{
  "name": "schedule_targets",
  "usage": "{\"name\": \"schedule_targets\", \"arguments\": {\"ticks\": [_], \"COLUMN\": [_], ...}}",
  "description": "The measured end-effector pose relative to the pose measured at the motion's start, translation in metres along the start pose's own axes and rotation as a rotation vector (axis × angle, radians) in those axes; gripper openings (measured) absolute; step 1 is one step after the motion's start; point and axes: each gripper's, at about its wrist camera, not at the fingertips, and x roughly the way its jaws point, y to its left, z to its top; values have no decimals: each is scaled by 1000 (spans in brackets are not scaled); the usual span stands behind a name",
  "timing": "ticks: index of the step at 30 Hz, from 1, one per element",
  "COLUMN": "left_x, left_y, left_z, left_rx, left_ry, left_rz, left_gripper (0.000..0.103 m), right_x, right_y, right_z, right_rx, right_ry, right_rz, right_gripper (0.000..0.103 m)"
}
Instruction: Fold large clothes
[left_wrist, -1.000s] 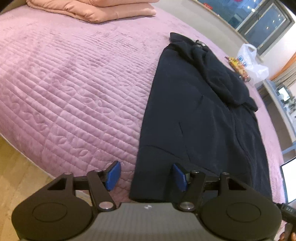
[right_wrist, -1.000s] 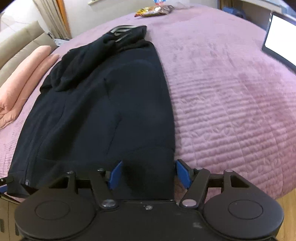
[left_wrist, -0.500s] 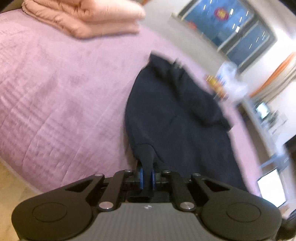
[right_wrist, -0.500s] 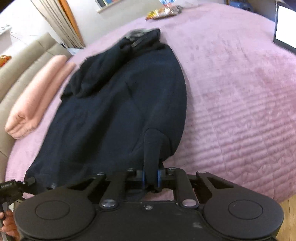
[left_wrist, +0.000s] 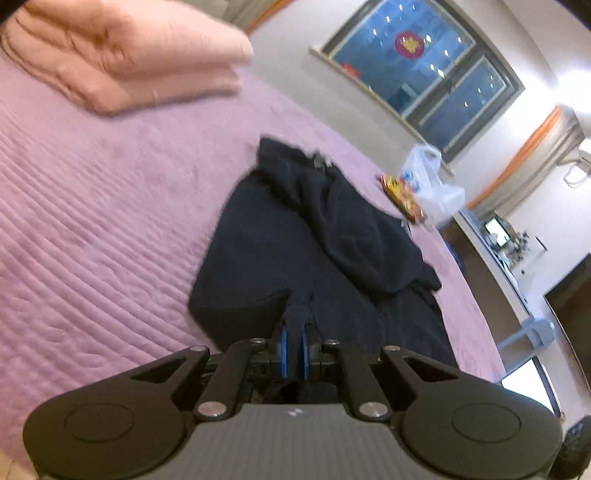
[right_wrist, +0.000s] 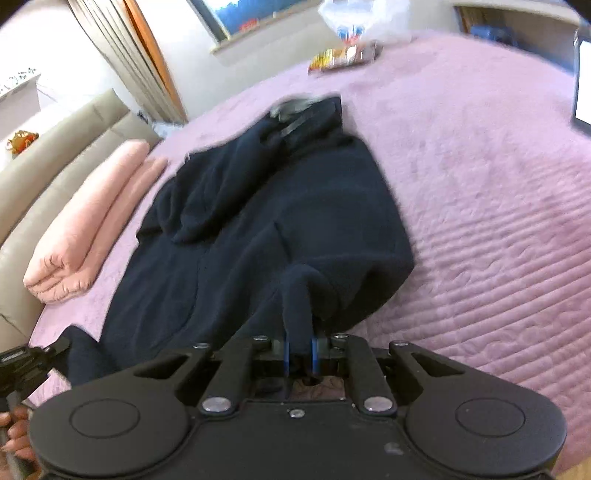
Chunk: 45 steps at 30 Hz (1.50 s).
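Left gripper (left_wrist: 294, 345) and right gripper (right_wrist: 300, 356) both pinch hem of dark jacket (left_wrist: 295, 236); jaws nearly closed, pinched edges hidden; frames blurred.

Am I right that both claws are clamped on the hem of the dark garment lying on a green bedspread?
Not quite: the bedspread is pink-purple, as both wrist views show. The rest holds: left claw and right claw are each shut on the dark garment.
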Motion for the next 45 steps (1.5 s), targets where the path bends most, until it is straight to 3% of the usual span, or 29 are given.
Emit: {"name": "schedule_targets", "arguments": {"ticks": [5, 9, 12, 17, 19, 20, 22, 24, 25, 26, 27, 29, 31, 35, 38, 40, 42, 44, 45], "left_x": [21, 20, 15, 15, 25, 33, 45, 48, 49, 50, 50, 50, 52, 57, 58, 59, 59, 57, 58], "left_y": [14, 4, -15, -45, -56, -59, -59, -60, -58, -53, -50, -38, -30, -29, -26, -24, -18, -13, -12], "left_z": [5, 27, 59, 141, 167, 176, 180, 167, 155, 142, 132, 106, 85, 68, 61, 61, 54, 52, 52], "left_rx": [-77, -135, -150, -167, -133, -119, -122, -79, -67, -71, -89, -179, -261, -232, -210, -199, -190, -191, -181], "left_ry": [90, 129, 118, 6, -19, -7, 109, 204, 266, 324, 354, 422, 461, 476, 485, 493, 500, 512, 518], "left_rz": [-38, -12, 4, -15, 20, 58, 97, 182, 249, 306, 330, 349, 372, 451, 453, 442, 432, 414, 404], "left_gripper": [9, 9, 9, 5, 5, 5, 11, 31, 52, 59, 59, 59, 59, 59, 59, 59, 59, 59, 59], "right_x": [18, 19, 19, 24, 35, 42, 55, 65, 67, 71, 73, 74, 77, 83, 100, 115, 142, 168, 174], "right_y": [-11, 2, 20, 46, 56, 59, 61, 58, 55, 51, 47, 40, 41, 60, 101, 125, 134, 132, 128], "right_z": [22, 59, 93, 170, 202, 214, 229, 230, 223, 215, 205, 194, 181, 160, 152, 155, 155, 146, 136], "right_rx": [116, 165, 149, 121, 83, 60, 22, 3, -5, -11, -18, -27, -47, -53, -188, -273, -297, -296, -285], "right_ry": [159, 220, 228, 162, 149, 150, 176, 253, 288, 328, 368, 427, 494, 539, 473, 390, 401, 509, 582], "right_rz": [6, 9, 7, 41, 54, 54, 52, 63, 52, 37, 16, -25, -53, 26, 45, 20, 16, -2, 6], "right_gripper": [13, 13, 13, 10, 9, 7, 8, 8, 7, 8, 8, 20, 47, 56, 62, 64, 64, 51, 34]}}
